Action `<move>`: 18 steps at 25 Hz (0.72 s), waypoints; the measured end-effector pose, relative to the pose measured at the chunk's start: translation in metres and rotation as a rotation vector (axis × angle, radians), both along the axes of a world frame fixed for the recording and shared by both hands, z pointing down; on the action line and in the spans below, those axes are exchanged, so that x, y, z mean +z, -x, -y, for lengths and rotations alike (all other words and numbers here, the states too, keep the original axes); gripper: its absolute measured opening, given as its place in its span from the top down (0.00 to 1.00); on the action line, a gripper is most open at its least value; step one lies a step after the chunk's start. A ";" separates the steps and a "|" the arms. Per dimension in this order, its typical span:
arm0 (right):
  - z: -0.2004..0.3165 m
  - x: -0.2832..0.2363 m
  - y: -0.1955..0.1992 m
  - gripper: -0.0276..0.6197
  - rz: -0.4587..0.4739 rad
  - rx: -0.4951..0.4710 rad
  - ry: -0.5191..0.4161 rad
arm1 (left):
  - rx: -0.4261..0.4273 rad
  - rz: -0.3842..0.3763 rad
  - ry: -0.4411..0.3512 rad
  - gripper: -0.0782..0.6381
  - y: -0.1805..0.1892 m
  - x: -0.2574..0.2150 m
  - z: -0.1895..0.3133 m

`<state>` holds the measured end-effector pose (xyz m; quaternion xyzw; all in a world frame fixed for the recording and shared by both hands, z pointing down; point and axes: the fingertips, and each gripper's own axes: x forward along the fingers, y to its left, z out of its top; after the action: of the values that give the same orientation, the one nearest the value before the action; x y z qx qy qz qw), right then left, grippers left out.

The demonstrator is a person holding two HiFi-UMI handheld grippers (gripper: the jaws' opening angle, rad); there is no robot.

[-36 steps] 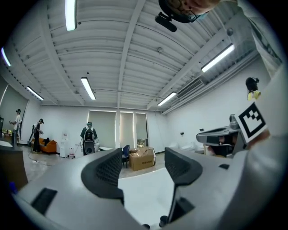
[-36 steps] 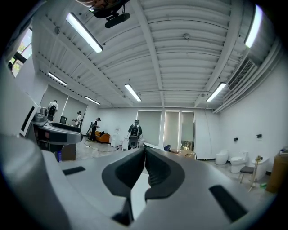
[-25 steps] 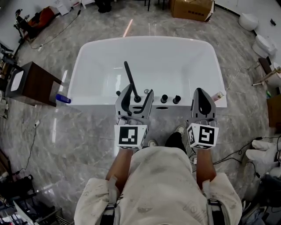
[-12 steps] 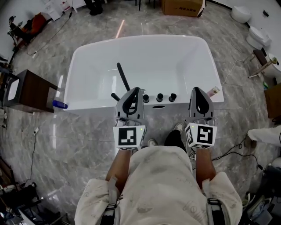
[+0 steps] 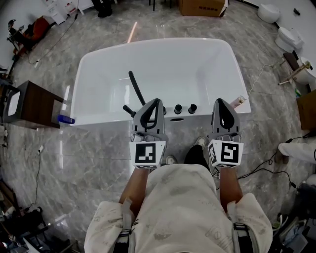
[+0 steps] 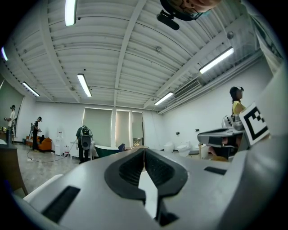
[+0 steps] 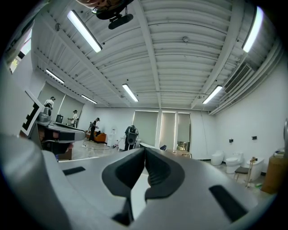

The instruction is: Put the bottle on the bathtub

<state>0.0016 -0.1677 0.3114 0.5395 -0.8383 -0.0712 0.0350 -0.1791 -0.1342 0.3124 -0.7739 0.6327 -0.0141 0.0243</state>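
Your left gripper (image 5: pixel 154 103) had just closed, its jaws together on nothing; your right gripper (image 5: pixel 223 102) was pressed together too. The bottle (image 5: pixel 240 100) lay on the bathtub (image 5: pixel 163 43) rim, at one o'clock from your right gripper.

one white bathtub (image 5: pixel 158 43), two claws: left claw (image 5: pixel 154 102), right claw (image 5: pixel 220 102), two marker cubes (image 5: pixel 150 154) (image 5: pixel 226 152), two black knobs (image 5: pixel 177 109) (image 5: pixel 192 107), one black lever (image 5: pixel 136 88), one pale bottle (image 5: pixel 240 100), one blue object (image 5: pixel 64 119), one brown cabinet (image 5: pixel 30 105), one cardboard box (image 5: pixel 202 6), two white toilets (image 5: pixel 269 12) (image 5: pixel 288 38)
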 end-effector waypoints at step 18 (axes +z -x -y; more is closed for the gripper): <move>0.003 -0.003 -0.018 0.97 -0.007 0.024 -0.001 | 0.001 0.011 0.004 0.88 -0.012 0.000 0.006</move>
<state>0.0194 -0.1707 0.3085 0.5491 -0.8316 -0.0732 0.0388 -0.1672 -0.1398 0.3125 -0.7742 0.6321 -0.0197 0.0265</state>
